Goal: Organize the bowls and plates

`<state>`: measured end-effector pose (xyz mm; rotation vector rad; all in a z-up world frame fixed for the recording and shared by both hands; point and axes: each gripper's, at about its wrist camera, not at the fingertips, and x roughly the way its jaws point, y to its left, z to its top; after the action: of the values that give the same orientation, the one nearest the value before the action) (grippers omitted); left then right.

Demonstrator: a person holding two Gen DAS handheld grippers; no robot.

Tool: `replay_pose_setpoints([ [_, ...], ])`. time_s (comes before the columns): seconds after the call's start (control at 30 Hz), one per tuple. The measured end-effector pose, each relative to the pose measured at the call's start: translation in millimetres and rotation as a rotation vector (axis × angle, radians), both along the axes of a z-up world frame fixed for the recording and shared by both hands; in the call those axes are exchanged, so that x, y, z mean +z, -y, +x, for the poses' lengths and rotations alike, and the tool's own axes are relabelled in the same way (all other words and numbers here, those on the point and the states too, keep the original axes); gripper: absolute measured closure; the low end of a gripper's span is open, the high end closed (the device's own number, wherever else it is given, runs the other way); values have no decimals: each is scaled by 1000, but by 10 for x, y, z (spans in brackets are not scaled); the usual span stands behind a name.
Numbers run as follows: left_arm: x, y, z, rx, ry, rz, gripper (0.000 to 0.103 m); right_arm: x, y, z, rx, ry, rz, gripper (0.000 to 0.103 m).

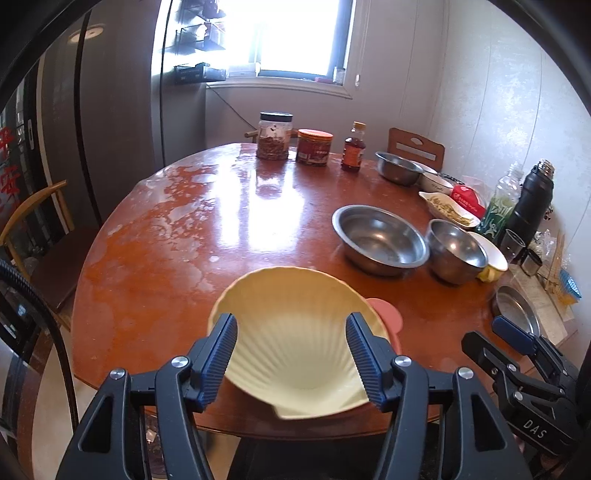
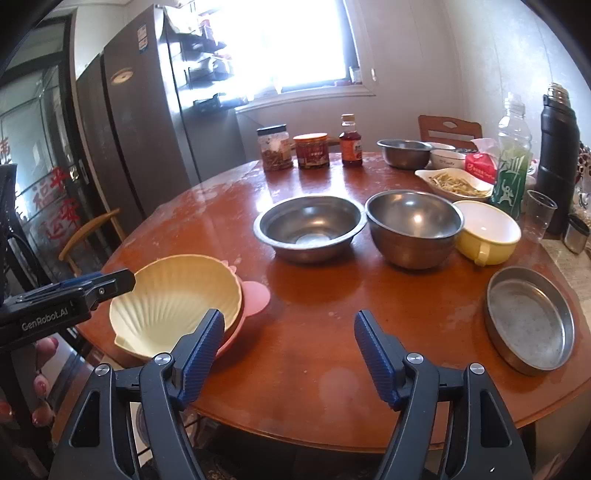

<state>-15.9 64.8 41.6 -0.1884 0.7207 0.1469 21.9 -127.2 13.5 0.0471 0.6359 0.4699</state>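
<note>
Both tools, left tool (image 1: pixel 291 354) and right tool (image 2: pixel 289 350), are hanging spread and empty; the yellow shell bowl (image 2: pixel 173 299), probably sitting loosely on the pink plate (image 2: pixel 255 297) at the counter (image 2: pixel 314 295) edge, could slide off.

Each black tool (image 2: pixel 289 354) has ribbed blue pads (image 2: pixel 201 356), silver screws, white lettering.

Round wooden table (image 2: pixel 314 332), steel bowls (image 2: pixel 310 227), yellow cup (image 2: pixel 487 232), flat steel pan (image 2: pixel 530 319), pink plate (image 2: pixel 255 297), jars (image 2: pixel 275 147)

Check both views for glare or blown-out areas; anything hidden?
Left wrist view: window blown out white, glare streaks across the table. Right wrist view: same overexposed window washes out the shelves beside it; fisheye bends the table rim; shell-shaped bowl stays readable.
</note>
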Motion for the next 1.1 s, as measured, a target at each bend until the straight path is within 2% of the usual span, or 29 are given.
replay_pose_setpoints([
  [0.2,12,230,70,-37,-14,-20,40,65,177,-13,-25,29,8,28],
  [0.43,30,515,179,-65,-23,-10,40,99,387,30,-52,55,11,28],
  [0.73,128,875,364,-95,-22,9,38,96,757,194,-87,50,28,28],
  [0.87,145,1102,481,-134,-29,20,37,109,978,241,-118,47,45,28],
  [1.1,107,1573,711,-221,-61,25,37,99,1518,374,-190,-13,100,28],
])
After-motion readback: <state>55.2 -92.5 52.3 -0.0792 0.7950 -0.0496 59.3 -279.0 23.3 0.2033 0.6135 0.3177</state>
